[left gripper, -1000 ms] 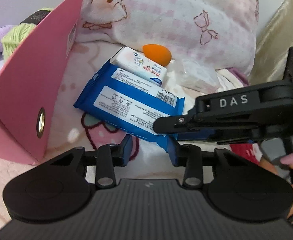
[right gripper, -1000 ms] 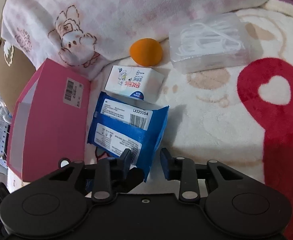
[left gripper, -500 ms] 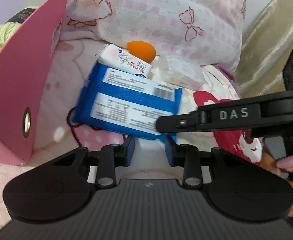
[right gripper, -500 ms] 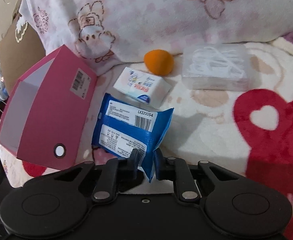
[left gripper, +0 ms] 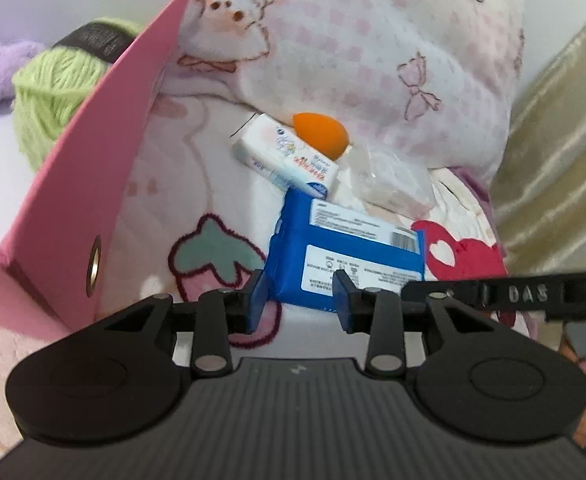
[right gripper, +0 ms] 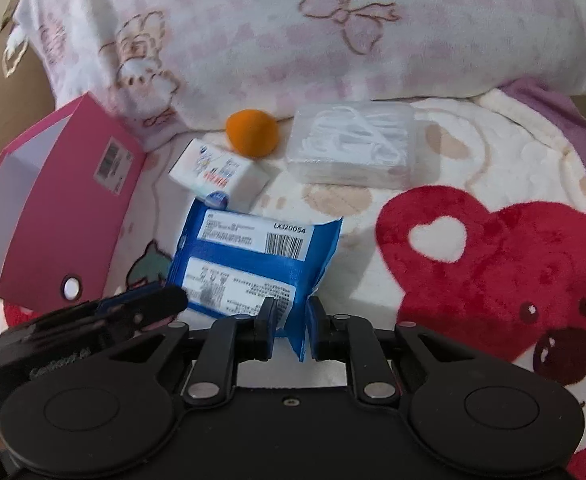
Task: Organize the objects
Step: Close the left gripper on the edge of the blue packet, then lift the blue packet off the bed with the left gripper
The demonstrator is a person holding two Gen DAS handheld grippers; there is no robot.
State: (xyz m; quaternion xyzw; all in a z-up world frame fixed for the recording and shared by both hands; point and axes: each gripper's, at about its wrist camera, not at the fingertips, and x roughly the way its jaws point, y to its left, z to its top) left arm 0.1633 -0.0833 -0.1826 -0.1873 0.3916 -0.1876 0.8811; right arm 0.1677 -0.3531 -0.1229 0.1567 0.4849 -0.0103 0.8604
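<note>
Blue plastic wipes packet [right gripper: 249, 264] is hanging from my right gripper [right gripper: 289, 322], jaws easing apart yet pinching its corner. My left gripper [left gripper: 299, 300] is hovering with jaws slightly apart, nothing between them, the packet just beyond its tips; pink cardboard box [left gripper: 93, 168] sits left of them.

Open fleece blanket [right gripper: 433, 196] lies right of the blue plastic wipes packet [right gripper: 249, 264]; left, a pink cardboard box [right gripper: 53, 208] walls the way, while the far side is crowded by a white tissue pack [right gripper: 221, 172], orange sponge [right gripper: 251, 133] and clear plastic case [right gripper: 353, 148].
</note>
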